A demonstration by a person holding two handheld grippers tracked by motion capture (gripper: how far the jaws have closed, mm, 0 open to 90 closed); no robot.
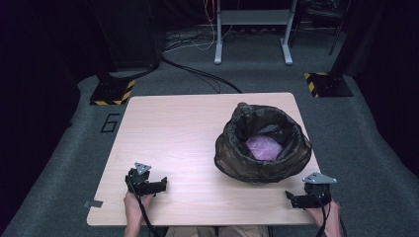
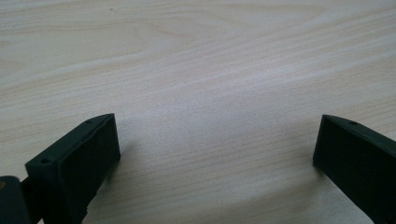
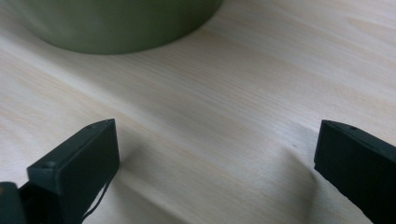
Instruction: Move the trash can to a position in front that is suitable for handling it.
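High overhead; both tong cameras skimming table (image 1: 188,143).

A light wooden table (image 1: 178,148) stood on grey carpet (image 1: 59,163), where a "6" (image 1: 109,122) was marked in black near the table's far left corner and a strip of grey tape (image 1: 93,203) lay near its near left corner. Two yellow-and-black striped base plates (image 1: 112,92) sat beyond the table, with loose cables (image 1: 197,42) and a grey metal frame (image 1: 252,29) farther back.
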